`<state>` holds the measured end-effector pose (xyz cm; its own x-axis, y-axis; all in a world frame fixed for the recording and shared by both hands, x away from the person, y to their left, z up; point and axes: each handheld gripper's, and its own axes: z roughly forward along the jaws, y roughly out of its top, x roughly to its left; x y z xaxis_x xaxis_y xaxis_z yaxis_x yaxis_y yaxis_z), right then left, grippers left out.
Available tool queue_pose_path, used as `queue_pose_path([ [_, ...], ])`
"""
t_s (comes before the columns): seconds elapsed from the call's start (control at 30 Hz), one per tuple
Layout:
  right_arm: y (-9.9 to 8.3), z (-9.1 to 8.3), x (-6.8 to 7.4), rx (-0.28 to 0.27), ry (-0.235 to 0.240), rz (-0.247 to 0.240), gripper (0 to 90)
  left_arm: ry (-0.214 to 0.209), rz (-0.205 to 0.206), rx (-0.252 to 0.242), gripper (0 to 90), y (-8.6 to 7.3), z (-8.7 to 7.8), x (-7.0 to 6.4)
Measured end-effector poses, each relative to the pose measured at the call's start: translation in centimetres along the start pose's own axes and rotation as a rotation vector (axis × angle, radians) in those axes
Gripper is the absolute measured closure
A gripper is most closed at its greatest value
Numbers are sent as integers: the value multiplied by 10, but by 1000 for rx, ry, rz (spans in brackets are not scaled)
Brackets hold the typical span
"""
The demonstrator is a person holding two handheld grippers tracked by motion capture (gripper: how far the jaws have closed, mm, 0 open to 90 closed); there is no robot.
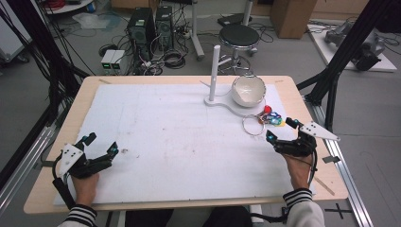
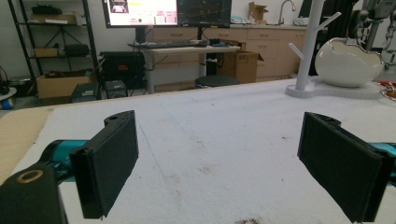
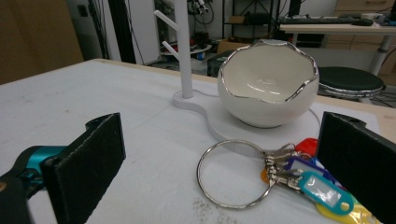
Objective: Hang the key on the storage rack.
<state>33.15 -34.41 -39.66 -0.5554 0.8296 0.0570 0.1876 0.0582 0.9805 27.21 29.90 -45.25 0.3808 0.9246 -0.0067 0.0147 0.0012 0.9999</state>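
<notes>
**Inspector:** Two grippers on the table, both with jaws spread wide and empty. From the high view: the left gripper (image 1: 97, 144) sits well apart from the stand (image 1: 218, 100), at the near left corner; the right gripper (image 1: 280, 130) is near the stand, just short of the key ring (image 1: 253, 125).

**Assistant:** And the left gripper view?

**Inspector:** Bare white mat (image 2: 224, 140), lightly soiled, between the jaws. Stand and egg-shaped bowl (image 2: 348, 63) far off at right; desks, monitors and shelving beyond.

**Assistant:** The right gripper view?

**Inspector:** The key ring lies flat just in front of the stand's base, its coloured tags (image 3: 322, 189) bunched beside the right jaw. My judgement: light, thin, slippery steel, tags loose and floppy. Take the ring's open arc, or the tag cluster. The bowl looks fragile; keep clear of it.
</notes>
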Motion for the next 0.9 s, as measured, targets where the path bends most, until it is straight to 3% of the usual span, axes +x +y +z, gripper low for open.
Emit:
queue_pose_path([
  [0.13,20,7,-2,35,-3,-20,11,0,0,-1,128,0,0,0],
  [0.2,37,17,-3,90,-7,-36,11,0,0,0,127,0,0,0],
  [0.27,41,19,-3,110,-14,-40,11,2,-1,2,128,0,0,0],
  [0.4,62,39,-3,209,-17,-63,11,2,-2,3,127,0,0,0],
  [0.8,84,75,4,375,-9,-113,11,4,-9,2,128,0,0,0],
  [0.9,89,89,6,446,5,-107,11,4,-7,3,127,0,0,0],
])
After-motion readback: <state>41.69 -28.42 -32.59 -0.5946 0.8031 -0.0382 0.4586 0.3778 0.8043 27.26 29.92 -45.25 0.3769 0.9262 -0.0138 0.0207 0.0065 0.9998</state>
